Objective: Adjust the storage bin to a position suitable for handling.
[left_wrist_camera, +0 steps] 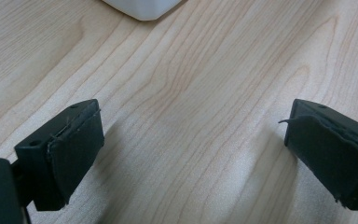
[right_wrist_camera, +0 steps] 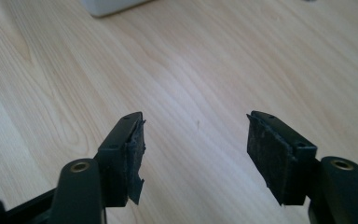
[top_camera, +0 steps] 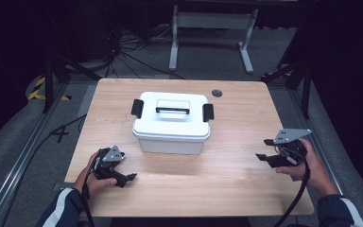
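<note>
Left tool (top_camera: 126, 178) sits lower left of the frame in the high view, low over the worktop (top_camera: 227, 179), jaws spread wide, nothing between them. Left gripper view confirms: both pads (left_wrist_camera: 74, 149) far apart with bare wood grain in the gap, and a white corner of the box (left_wrist_camera: 142, 8) at the top edge.

White lidded box (top_camera: 172, 122) sits centre frame, toward the far half of the worktop, well apart from both tools. Lid is on, with a black handle (top_camera: 172, 110) lying on top and a black latch (top_camera: 137, 108) at each short end.

Small dark round spot (top_camera: 217, 93) on the worktop near the far edge, right of the box.

Right tool (top_camera: 263, 149) is at the right of the frame near the worktop edge, jaws also wide open and empty, pointing toward the centre. In the right gripper view, pads (right_wrist_camera: 270, 151) look frayed at the edges.
</note>
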Available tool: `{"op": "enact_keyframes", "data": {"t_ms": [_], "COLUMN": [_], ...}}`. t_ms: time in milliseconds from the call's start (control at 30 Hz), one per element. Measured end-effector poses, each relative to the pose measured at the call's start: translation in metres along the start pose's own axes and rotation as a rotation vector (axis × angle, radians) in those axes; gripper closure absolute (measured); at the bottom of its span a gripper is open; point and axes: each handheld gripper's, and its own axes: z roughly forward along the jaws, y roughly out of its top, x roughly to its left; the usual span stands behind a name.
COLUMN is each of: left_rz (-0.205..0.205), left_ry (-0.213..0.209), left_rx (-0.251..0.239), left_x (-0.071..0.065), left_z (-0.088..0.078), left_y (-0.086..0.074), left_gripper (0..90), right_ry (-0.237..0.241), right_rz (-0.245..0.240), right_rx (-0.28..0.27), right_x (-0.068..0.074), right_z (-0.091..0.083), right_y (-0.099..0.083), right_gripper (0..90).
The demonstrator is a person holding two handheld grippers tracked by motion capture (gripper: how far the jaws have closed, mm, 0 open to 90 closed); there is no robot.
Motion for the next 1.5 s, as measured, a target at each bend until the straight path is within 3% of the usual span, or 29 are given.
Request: {"op": "enact_keyframes", "data": {"t_ms": [800, 1100, 1500], "left_rz": [-0.001, 0.001, -0.001], "left_ry": [0.002, 0.002, 0.002], "left_rx": [0.001, 0.000, 0.000], "left_x": [0.001, 0.001, 0.001], "left_z": [0.000, 0.000, 0.000], "left_y": [0.000, 0.000, 0.000], "left_gripper": [4.8, 4.6, 4.6], "right_ry": [0.039, 0.050, 0.085], "right_rz": [-0.235, -0.293, -0.336], "right_rx": [-0.007, 0.009, 0.032], "right_x": [0.009, 0.013, 0.018], "right_z": [0.011, 0.018, 0.039], "right_y": [0.128, 0.161, 0.186], "right_gripper": [43.4, 44.3, 44.6]}}
